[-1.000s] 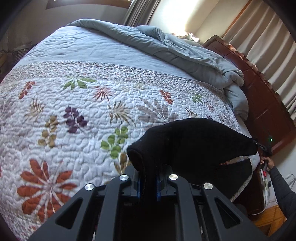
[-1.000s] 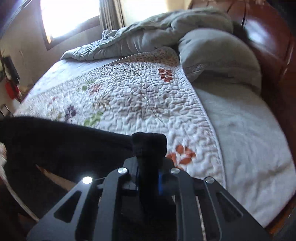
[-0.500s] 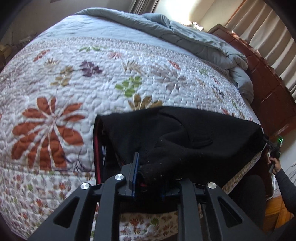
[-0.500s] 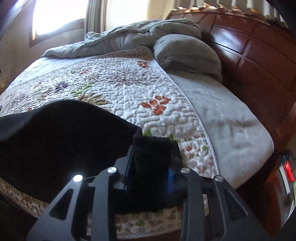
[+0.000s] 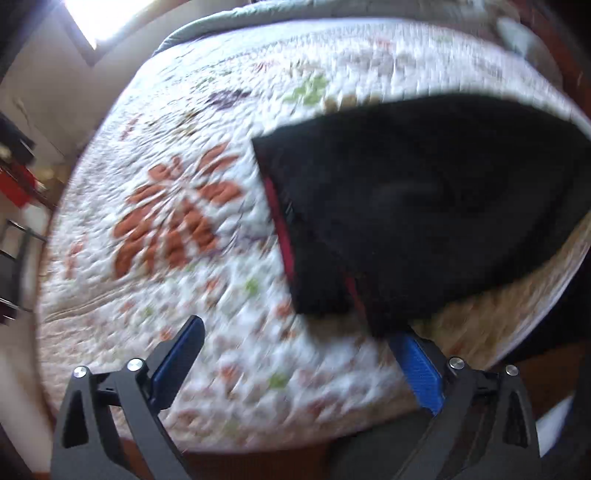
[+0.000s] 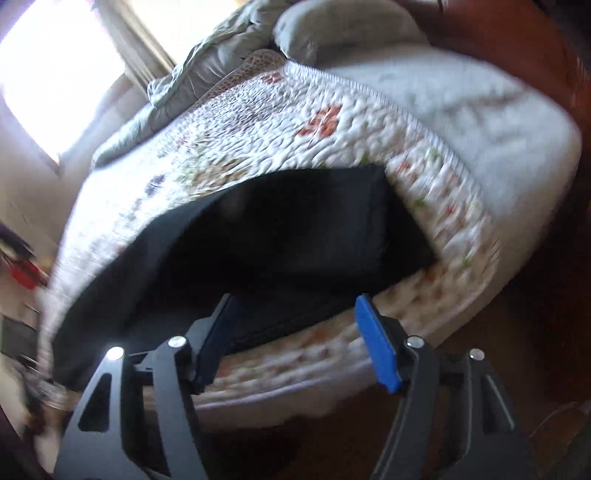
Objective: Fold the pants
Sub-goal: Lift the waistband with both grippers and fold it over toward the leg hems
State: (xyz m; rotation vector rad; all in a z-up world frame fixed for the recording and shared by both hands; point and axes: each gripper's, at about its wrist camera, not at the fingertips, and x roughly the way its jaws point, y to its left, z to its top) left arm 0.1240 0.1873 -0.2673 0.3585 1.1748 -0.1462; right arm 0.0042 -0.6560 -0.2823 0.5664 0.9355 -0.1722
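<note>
The black pants [image 5: 424,192] with a red side stripe lie folded on the floral quilt [image 5: 177,221] near the bed's front edge. My left gripper [image 5: 299,343] is open, below and left of the pants, its right pad close to the pants' near corner. In the right wrist view the pants [image 6: 295,236] lie flat on the quilt [image 6: 295,122], and my right gripper [image 6: 295,325] is open just in front of their near edge, empty. Both views are motion-blurred.
A grey duvet [image 6: 207,74] and a grey pillow [image 6: 343,29] lie at the far end of the bed. A dark wooden headboard [image 6: 517,44] stands on the right. A window [image 5: 107,18] glows at the back; red items [image 5: 18,181] sit left of the bed.
Both grippers have opened and let go of the pants, which now lie on the quilt. Both grippers have drawn back toward the bed's front edge.
</note>
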